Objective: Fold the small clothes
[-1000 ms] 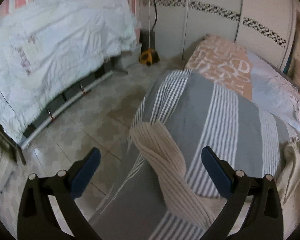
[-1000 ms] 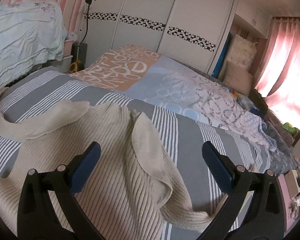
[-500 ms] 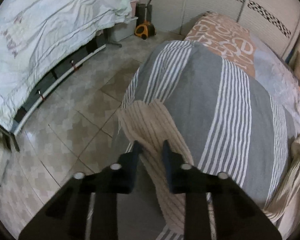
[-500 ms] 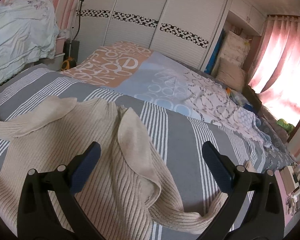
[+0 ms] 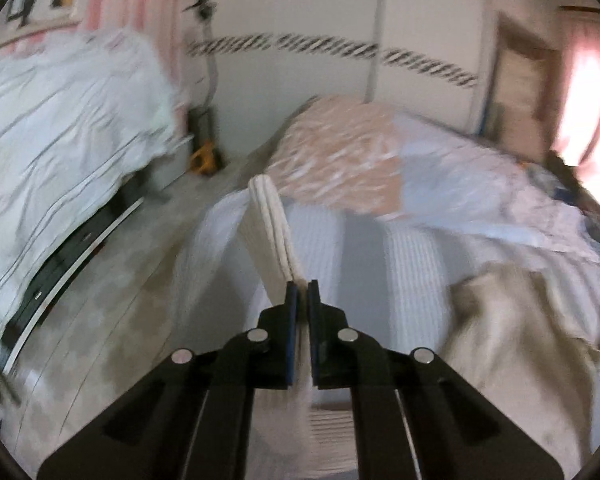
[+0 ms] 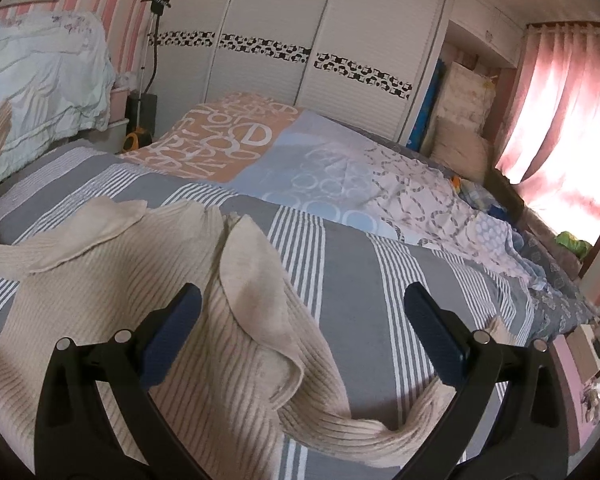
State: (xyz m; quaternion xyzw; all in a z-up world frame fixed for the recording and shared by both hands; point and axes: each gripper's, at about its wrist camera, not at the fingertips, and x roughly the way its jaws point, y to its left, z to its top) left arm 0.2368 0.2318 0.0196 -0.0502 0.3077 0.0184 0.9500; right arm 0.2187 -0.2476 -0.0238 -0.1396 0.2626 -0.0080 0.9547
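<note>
Left claw (image 5: 302, 285) was pinching the sweater (image 6: 112, 300) sleeve (image 5: 274, 236), lifted clear, probably to fold it inward. Right claw (image 6: 300, 312) hung spread wide above the bed (image 6: 360, 264), gripping nothing.

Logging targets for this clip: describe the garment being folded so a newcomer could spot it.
Start at the bed with the grey-and-white striped cover. On its near end lies a cream ribbed knit sweater, sleeves sprawled. It is the only plain, ribbed fabric there; the bedding around it is all printed.
</note>
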